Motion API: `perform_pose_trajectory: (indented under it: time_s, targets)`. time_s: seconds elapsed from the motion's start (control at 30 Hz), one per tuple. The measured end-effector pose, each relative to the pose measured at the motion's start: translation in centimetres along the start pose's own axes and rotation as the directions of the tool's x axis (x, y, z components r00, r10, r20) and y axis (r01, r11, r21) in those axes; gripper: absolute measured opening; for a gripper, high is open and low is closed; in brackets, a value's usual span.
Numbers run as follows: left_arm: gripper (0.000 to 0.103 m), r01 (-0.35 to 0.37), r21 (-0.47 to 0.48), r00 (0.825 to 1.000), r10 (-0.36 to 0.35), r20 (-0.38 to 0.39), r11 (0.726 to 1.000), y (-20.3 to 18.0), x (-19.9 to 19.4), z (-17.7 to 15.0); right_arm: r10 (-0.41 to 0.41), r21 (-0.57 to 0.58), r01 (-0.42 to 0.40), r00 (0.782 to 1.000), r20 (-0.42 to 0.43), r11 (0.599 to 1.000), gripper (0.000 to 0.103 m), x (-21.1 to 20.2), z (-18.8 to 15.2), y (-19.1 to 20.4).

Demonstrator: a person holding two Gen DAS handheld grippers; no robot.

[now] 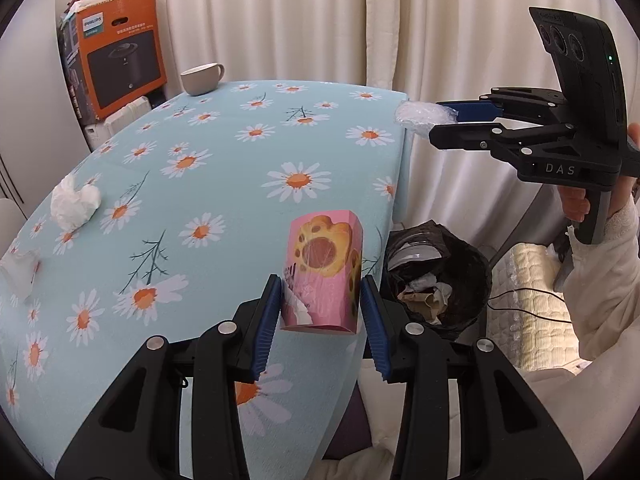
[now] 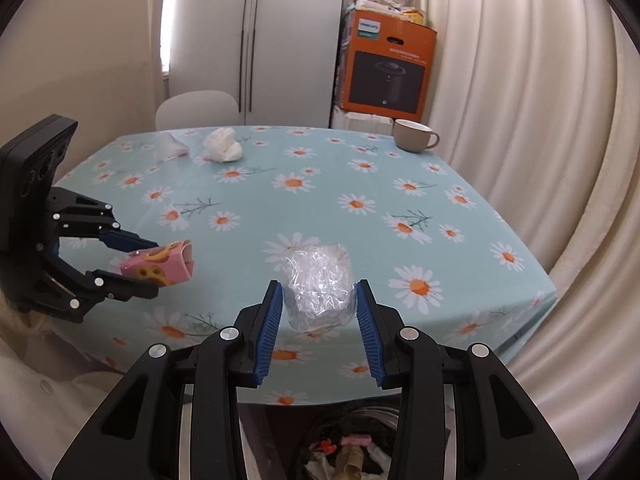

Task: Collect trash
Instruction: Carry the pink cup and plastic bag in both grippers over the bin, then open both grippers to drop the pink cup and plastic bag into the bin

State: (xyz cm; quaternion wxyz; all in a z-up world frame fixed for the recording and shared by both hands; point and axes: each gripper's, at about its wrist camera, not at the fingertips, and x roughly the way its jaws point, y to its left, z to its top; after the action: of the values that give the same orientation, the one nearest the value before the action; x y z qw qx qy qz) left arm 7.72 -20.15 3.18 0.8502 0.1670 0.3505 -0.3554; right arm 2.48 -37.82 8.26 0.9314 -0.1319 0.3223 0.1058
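Left gripper [image 1: 320, 308] clamped on one pink snack box [image 1: 322, 270] above the table edge [image 1: 400, 168], right gripper [image 2: 318, 308] pinching one crumpled clear wrapper [image 2: 318, 286], one black-lined bin [image 1: 478, 276] beside the table, farther off two white tissue wads [image 2: 223, 145], one beige cup [image 2: 412, 135], one orange carton [image 2: 386, 70].

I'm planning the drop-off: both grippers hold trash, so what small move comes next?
Probably carry the left gripper with its pink box over the bin just past the table's edge. The right gripper already holds plastic wrap above the bin.
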Motion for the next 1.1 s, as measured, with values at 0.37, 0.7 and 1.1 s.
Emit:
perform_pose_trajectory:
  time_s: [0.37,0.7,1.1]
  targets:
    - [0.042,0.134,0.152,0.991,-0.129,-0.046,0.979,-6.3,3.1,2.5,-0.126,0.037,0.135,0.976,-0.177,0.99,0.035,-1.9,-6.3,-4.1]
    - [0.042,0.336,0.243,0.937,-0.295,-0.189,0.91,-12.3,8.0,2.1,-0.06,0.159,0.133,0.915,-0.398,0.978,0.035,1.6,-15.5,-6.7]
    - [0.042,0.409,0.269,0.863,-0.273,-0.426,0.872,-16.5,18.2,0.0,0.103,0.247,0.075,0.766,-0.635,0.966,0.035,8.4,-25.2,-7.9]
